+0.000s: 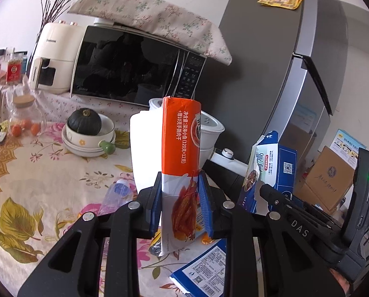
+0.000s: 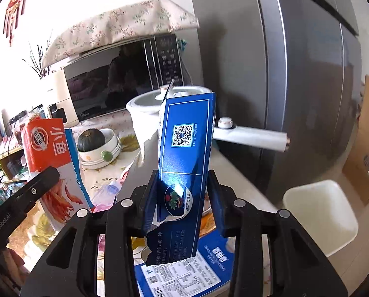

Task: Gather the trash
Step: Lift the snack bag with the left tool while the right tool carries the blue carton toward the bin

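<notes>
While the left tool (image 1: 180, 193) clamps an upright orange fish-snack box (image 1: 180, 148) above the floral worktop (image 1: 35, 185), the right tool (image 2: 182, 198) grips a torn blue carton (image 2: 186, 148) beside it.

Left gripper (image 1: 180, 193) raised above the tabletop, blue pads clamped on an upright orange carton (image 1: 180, 148); right gripper (image 2: 182, 198) alongside, tilted slightly, jaws pinching a torn blue carton (image 2: 184, 153).
</notes>
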`<state>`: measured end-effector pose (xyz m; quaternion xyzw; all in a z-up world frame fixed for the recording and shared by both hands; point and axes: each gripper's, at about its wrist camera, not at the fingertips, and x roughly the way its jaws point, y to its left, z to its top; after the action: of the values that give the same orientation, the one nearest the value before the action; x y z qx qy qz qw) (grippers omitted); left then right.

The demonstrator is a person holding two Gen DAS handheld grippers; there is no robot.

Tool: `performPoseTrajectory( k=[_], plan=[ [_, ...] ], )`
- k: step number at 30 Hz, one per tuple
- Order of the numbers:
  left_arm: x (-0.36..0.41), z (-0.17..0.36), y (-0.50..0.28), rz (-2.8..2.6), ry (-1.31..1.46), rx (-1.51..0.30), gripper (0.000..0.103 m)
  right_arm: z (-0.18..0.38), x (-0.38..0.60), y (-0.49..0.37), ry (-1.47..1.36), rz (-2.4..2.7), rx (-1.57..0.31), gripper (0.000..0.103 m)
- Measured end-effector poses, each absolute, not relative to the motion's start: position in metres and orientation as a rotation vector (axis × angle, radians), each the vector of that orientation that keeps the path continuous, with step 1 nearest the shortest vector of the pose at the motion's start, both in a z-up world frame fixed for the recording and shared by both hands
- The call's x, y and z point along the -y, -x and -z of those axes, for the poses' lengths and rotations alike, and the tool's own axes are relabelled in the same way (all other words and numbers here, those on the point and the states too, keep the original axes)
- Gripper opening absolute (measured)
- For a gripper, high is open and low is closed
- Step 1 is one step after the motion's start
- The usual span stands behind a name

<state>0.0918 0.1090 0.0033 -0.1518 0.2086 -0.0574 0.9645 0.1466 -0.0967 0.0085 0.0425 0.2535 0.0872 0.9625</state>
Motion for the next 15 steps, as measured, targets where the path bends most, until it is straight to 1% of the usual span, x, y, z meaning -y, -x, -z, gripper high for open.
performPoseTrajectory(
  k=[15],
  plan=[
    [-0.049,-0.015,-0.108,0.207,0.289,-0.429,0.028,-0.02,0.158,-0.143,-0.117,-0.066,-0.482,0.038]
  ],
)
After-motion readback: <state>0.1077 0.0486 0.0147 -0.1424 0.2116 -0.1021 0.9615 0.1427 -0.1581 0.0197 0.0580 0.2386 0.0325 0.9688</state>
